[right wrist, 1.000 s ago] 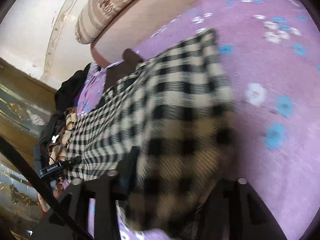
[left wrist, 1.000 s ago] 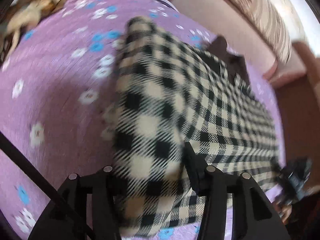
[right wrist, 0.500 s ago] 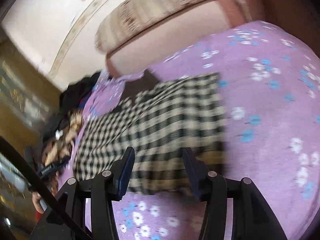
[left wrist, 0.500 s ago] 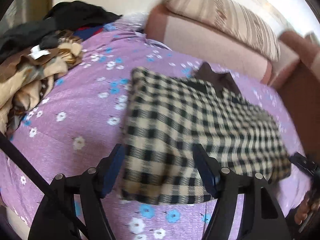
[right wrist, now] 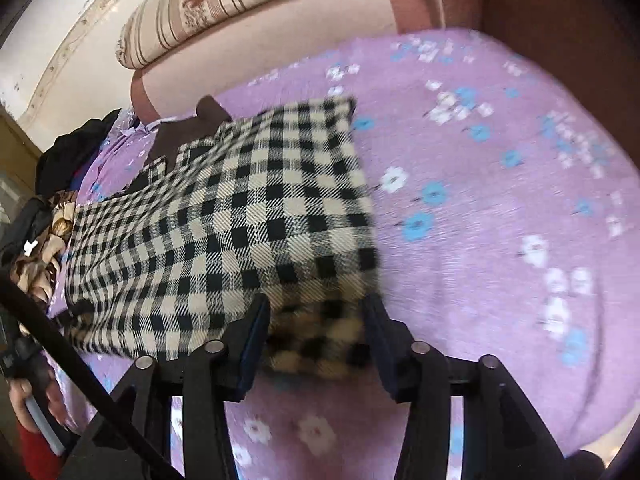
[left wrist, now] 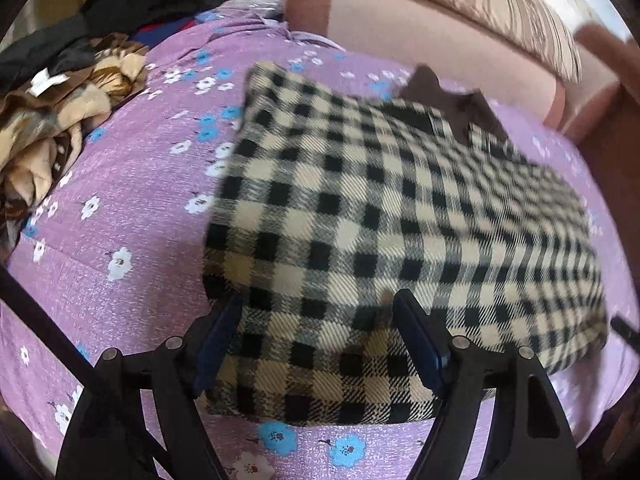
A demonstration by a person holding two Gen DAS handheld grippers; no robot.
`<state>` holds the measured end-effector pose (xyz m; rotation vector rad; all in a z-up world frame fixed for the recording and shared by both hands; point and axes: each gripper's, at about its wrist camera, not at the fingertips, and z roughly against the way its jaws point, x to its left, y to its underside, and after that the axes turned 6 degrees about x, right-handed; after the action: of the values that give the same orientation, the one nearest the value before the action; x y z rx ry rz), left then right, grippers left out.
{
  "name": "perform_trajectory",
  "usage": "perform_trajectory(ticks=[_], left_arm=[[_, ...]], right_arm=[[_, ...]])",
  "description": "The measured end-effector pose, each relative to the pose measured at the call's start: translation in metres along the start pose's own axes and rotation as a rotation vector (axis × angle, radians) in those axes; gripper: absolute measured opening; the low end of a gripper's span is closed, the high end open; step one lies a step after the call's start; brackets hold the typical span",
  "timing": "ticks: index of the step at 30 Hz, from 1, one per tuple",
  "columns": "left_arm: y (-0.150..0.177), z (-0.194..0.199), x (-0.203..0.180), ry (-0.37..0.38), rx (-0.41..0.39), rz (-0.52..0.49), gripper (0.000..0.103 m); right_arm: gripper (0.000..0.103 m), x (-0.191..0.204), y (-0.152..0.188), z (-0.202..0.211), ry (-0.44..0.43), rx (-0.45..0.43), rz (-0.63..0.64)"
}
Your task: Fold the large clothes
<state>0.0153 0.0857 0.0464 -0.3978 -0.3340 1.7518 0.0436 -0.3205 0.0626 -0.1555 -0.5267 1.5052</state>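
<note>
On a purple bedspread (left wrist: 132, 184) printed with small blue and white flowers, a black-and-cream checked garment (left wrist: 360, 216) lay folded into a broad flat rectangle, a dark brown lining or collar (left wrist: 452, 100) peeking out at its far edge near a pink headboard (left wrist: 400, 24). Both grippers hung just above the near edge of the cloth, one toward each near corner. The left gripper (left wrist: 318, 344) had its jaws spread wide, having just been opening; the near hem showed between them, but the pads did not press on it. The right gripper (right wrist: 316, 332) also stood open astride the other near corner, its pads clear of the cloth. A heap of other clothes (left wrist: 52, 112) waited at the far left of the bed. The checked fabric looked thick, woolly and soft, likely fairly heavy for its size and prone to sag or slide apart in layers when lifted. A sound hold would probably be at the two near corners, pinching every layer together, so the folded stack could be carried over without spilling open
</note>
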Motion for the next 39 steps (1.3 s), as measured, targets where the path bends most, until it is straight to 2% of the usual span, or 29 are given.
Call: perform_trajectory(ticks=[5, 12, 19, 28, 32, 35, 39], left_arm=[[-0.009, 0.014, 0.03, 0.013, -0.055, 0.12, 0.077], [-0.01, 0.016, 0.055, 0.041, -0.046, 0.206, 0.077], [-0.013, 0.026, 0.06, 0.051, -0.078, 0.221, 0.077], [-0.027, 0.028, 0.083, 0.042, -0.092, 0.264, 0.077], [-0.04, 0.014, 0.094, 0.046, -0.063, 0.264, 0.077], [-0.05, -0.002, 0.103, 0.101, -0.03, 0.29, 0.077], [-0.061, -0.022, 0.107, 0.184, 0.02, 0.323, 0.077]], right_arm=[[0.058, 0.016, 0.013, 0.029, -0.03, -0.052, 0.033], [0.062, 0.062, 0.039, 0.027, -0.036, -0.044, 0.141], [0.063, 0.088, 0.067, 0.004, -0.023, 0.022, 0.233], [0.065, 0.142, 0.075, 0.005, -0.009, -0.021, 0.414], [0.067, 0.169, 0.075, 0.001, -0.011, -0.038, 0.497], [0.072, 0.191, 0.078, -0.003, -0.029, -0.062, 0.566], [0.073, 0.231, 0.088, -0.022, -0.028, -0.064, 0.706]])
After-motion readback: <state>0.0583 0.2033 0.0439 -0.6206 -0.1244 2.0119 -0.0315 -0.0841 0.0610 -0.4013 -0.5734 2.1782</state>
